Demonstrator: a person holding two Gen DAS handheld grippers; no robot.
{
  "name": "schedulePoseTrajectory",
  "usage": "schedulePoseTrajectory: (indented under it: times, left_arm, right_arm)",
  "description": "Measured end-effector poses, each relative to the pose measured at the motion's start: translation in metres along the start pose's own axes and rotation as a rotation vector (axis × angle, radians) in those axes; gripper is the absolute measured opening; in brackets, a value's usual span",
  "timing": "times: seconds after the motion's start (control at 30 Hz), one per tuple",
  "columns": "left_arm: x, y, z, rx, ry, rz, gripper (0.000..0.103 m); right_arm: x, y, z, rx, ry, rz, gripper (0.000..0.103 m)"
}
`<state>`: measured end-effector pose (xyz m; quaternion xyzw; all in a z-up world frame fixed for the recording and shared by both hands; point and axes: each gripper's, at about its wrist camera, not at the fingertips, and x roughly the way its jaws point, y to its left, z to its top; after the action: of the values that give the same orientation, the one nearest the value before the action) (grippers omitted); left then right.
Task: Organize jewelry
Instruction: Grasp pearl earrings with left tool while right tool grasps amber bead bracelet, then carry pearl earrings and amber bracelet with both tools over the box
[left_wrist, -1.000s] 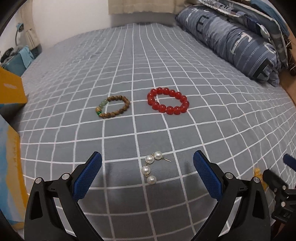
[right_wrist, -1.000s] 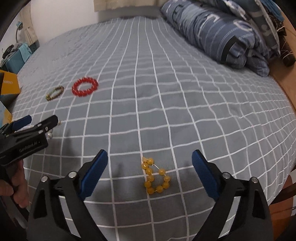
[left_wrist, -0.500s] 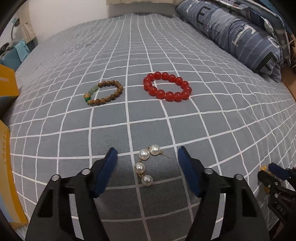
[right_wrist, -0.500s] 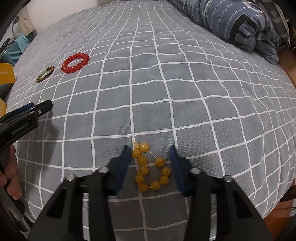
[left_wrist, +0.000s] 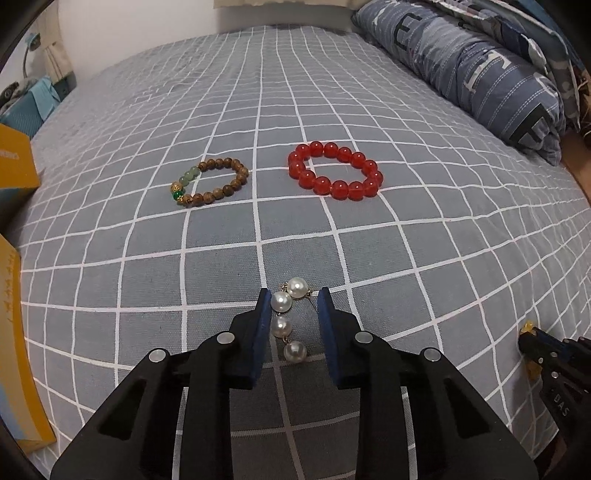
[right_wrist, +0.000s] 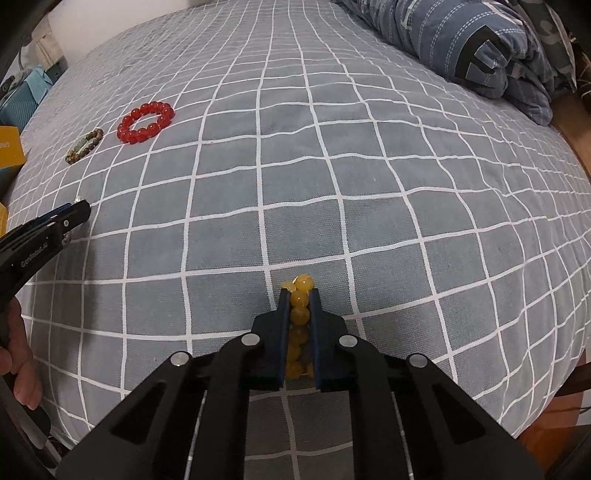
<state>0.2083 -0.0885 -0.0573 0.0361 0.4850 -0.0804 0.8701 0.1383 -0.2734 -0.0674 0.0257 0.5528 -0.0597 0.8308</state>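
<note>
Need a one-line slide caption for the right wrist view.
Right gripper shut on yellow bead bracelet lying on the checked bedspread.

I see a bed under a grey white-gridded cover. On it: a wooden bracelet and red bracelet mid-frame, a pearl piece, possibly an earring, lower centre, yellow beads, and a folded quilt upper right.
</note>
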Motion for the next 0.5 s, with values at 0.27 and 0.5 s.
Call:
schedulePoseTrajectory:
  times: [0.27,0.5]
  left_arm:
    - [-0.004,-0.003,-0.002,0.006,-0.013,0.005,0.025]
    - [-0.017,-0.006,-0.003,0.013,-0.042,-0.003,0.025]
  right_arm:
    - [-0.004,-0.003,0.003,0.017,-0.028,-0.007,0.009]
    - [-0.016,-0.009,0.006,0.051,-0.091,-0.007,0.009]
